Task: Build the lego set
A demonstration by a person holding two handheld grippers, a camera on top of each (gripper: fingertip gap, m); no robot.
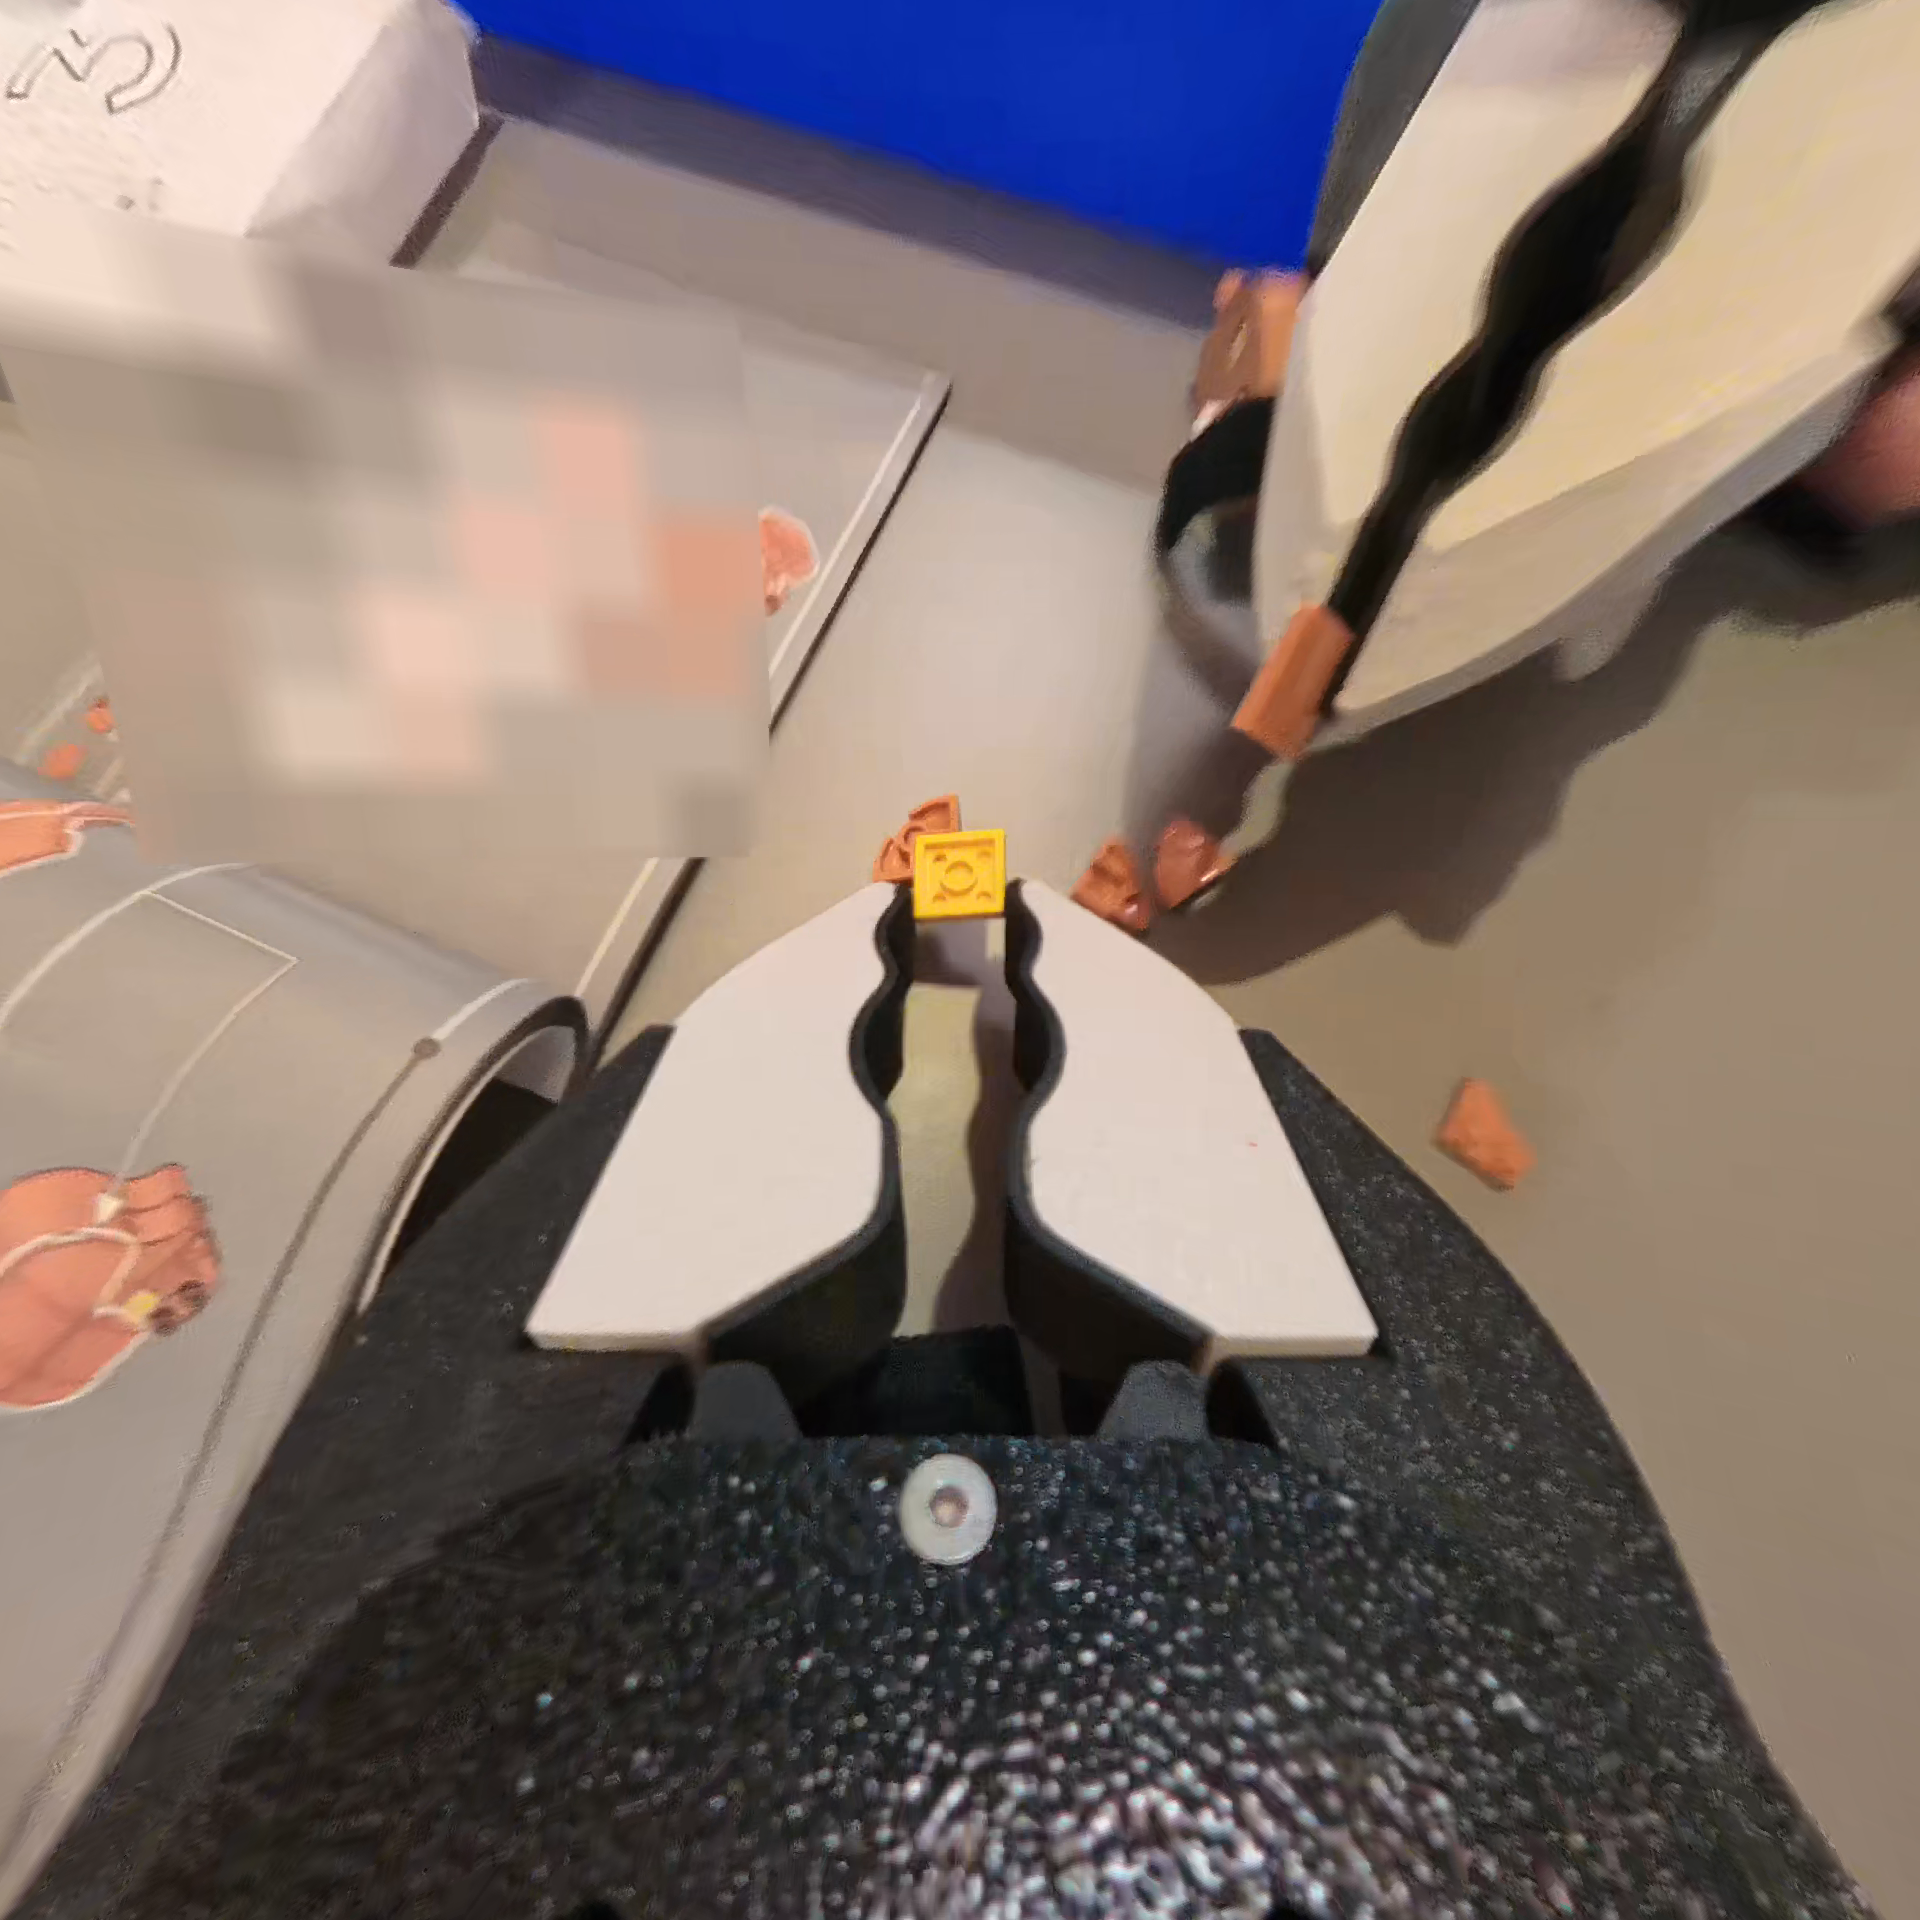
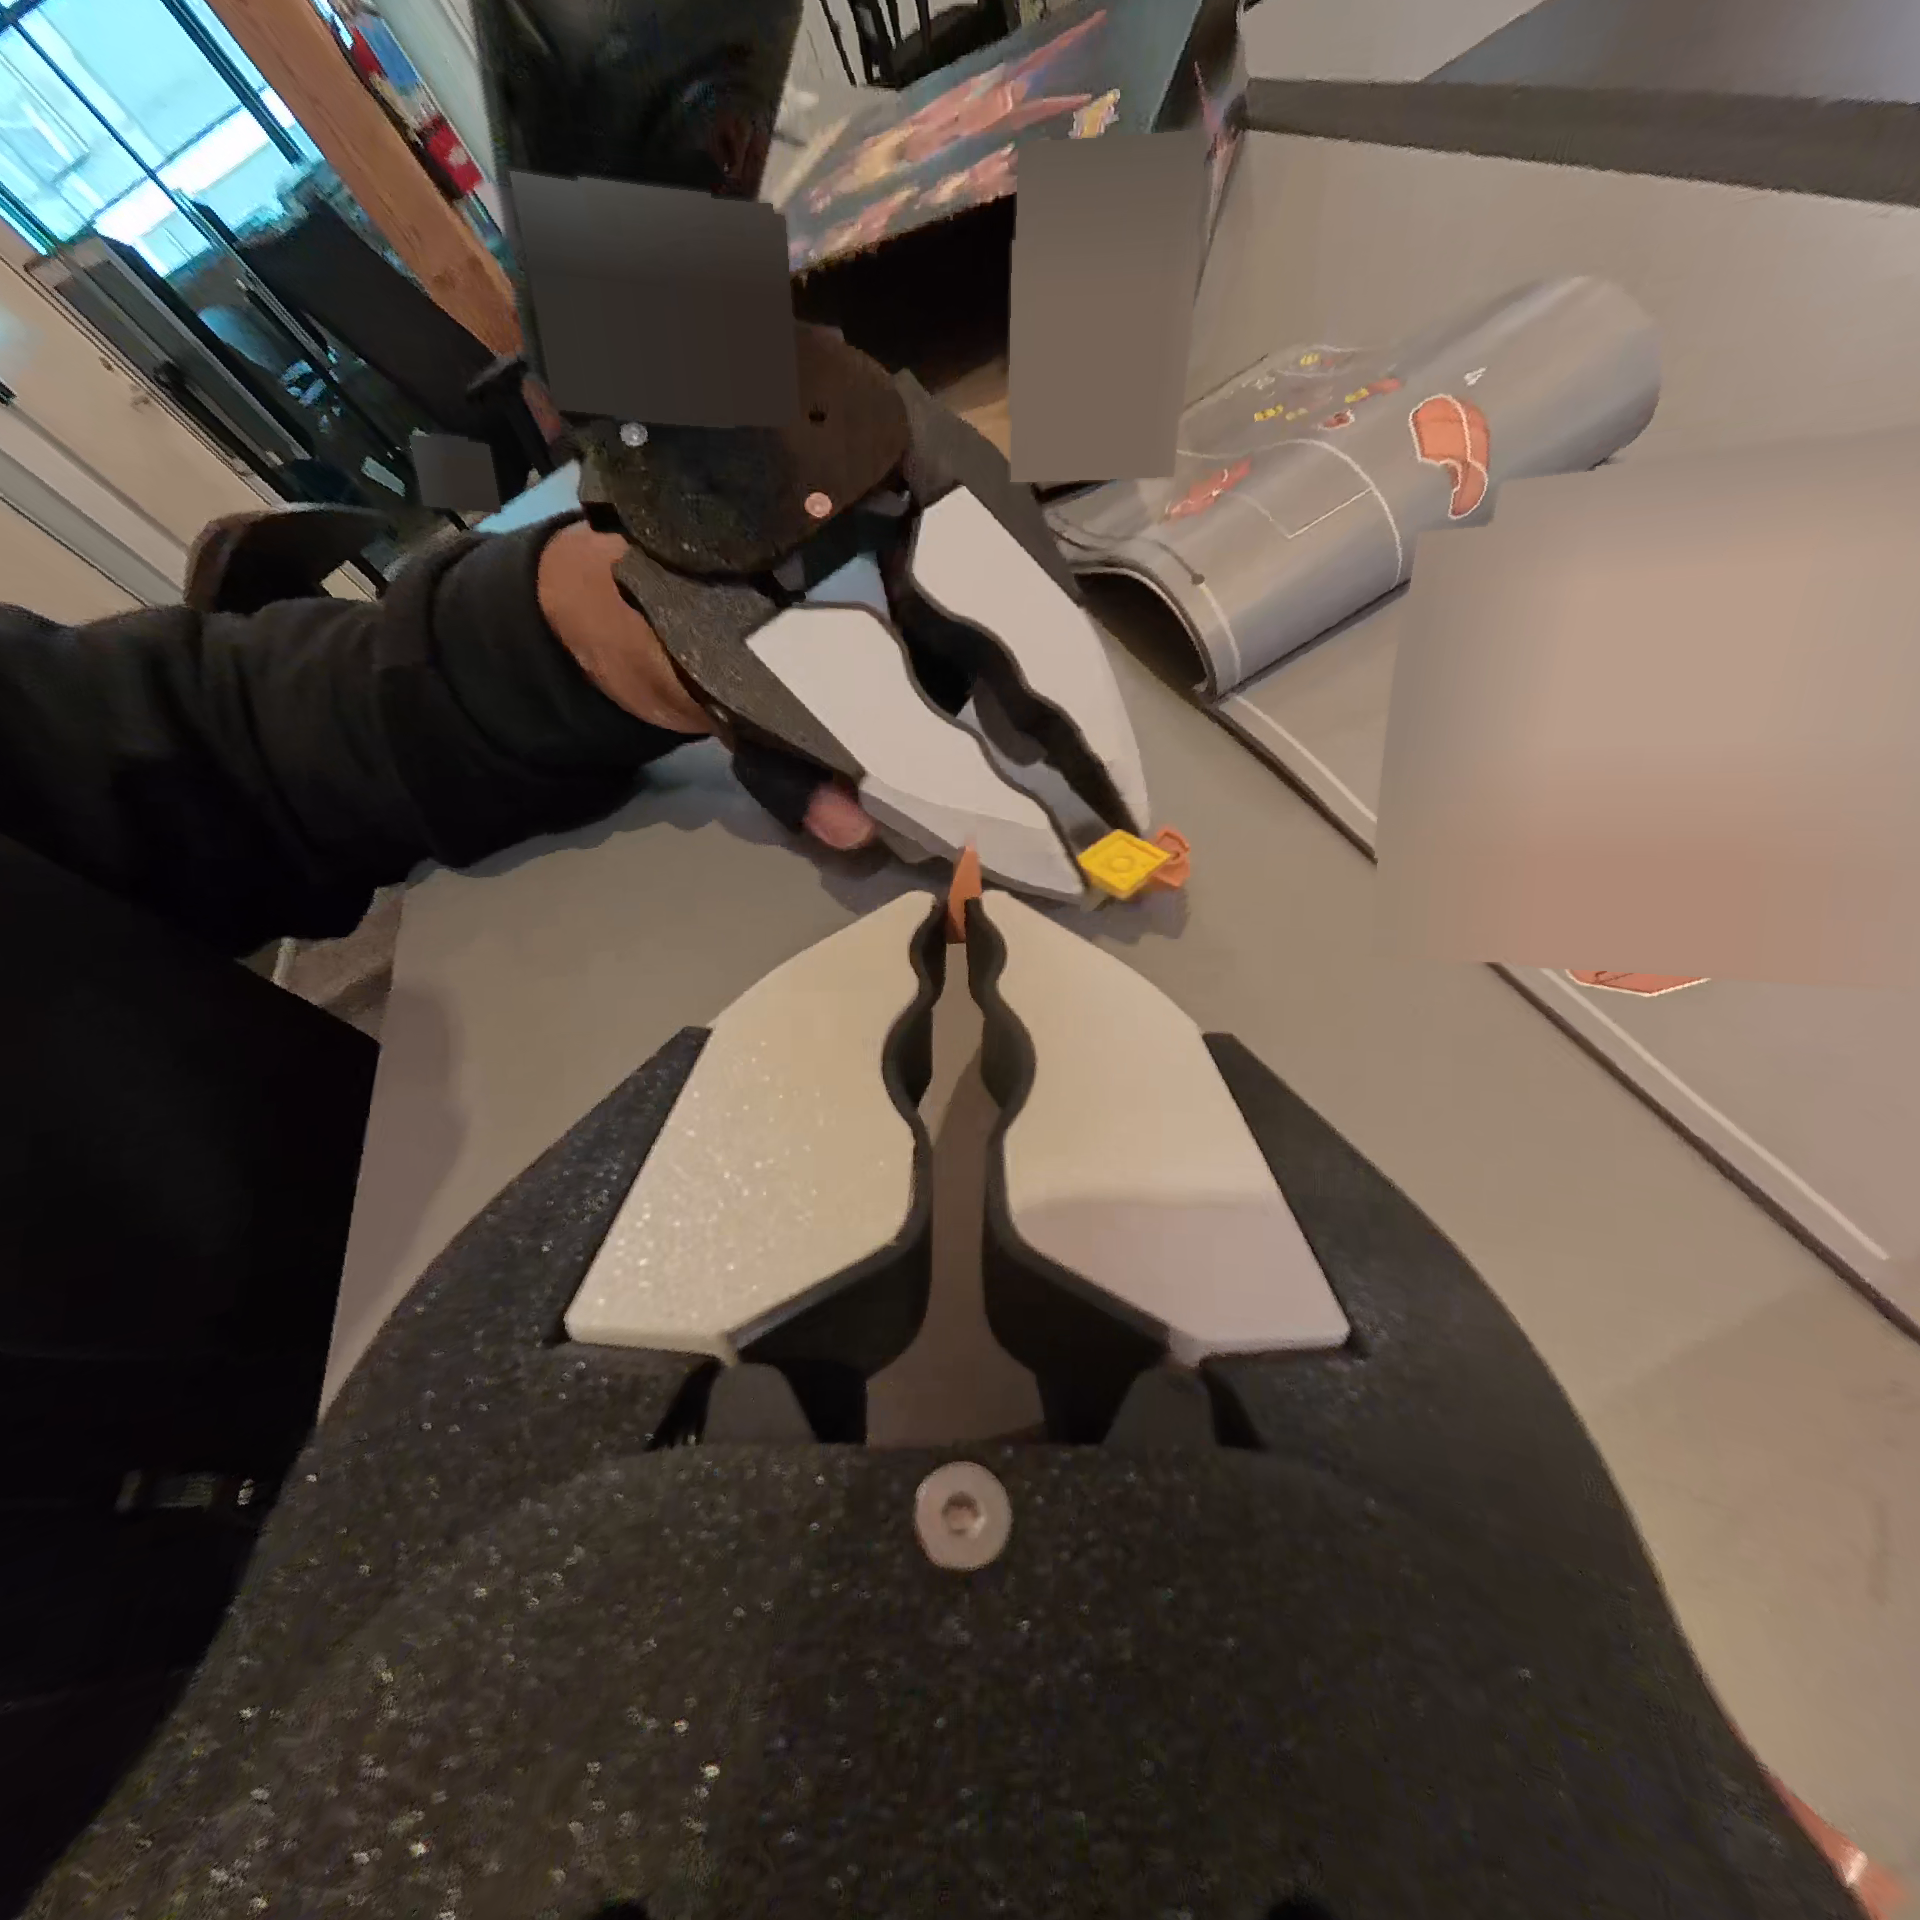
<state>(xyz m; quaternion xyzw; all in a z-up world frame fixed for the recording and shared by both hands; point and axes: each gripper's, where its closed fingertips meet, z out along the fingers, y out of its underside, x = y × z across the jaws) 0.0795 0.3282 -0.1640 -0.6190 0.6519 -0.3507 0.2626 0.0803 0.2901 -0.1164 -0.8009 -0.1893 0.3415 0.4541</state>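
A: Where's the small square yellow plastic plate [image 1: 959,875]?

B: Pinched by two opposite edges at the tips of the left gripper [image 1: 957,902], low over the grey tabletop [image 1: 1558,935], with an orange quarter-round piece [image 1: 920,844] just behind the plate. It looks light, stiff and slick, so an edge hold suits it.

A: And the right gripper [image 2: 958,914]?

B: Angled down, right of the plate, jaws narrowed on a thin orange plastic piece [image 1: 1291,681].
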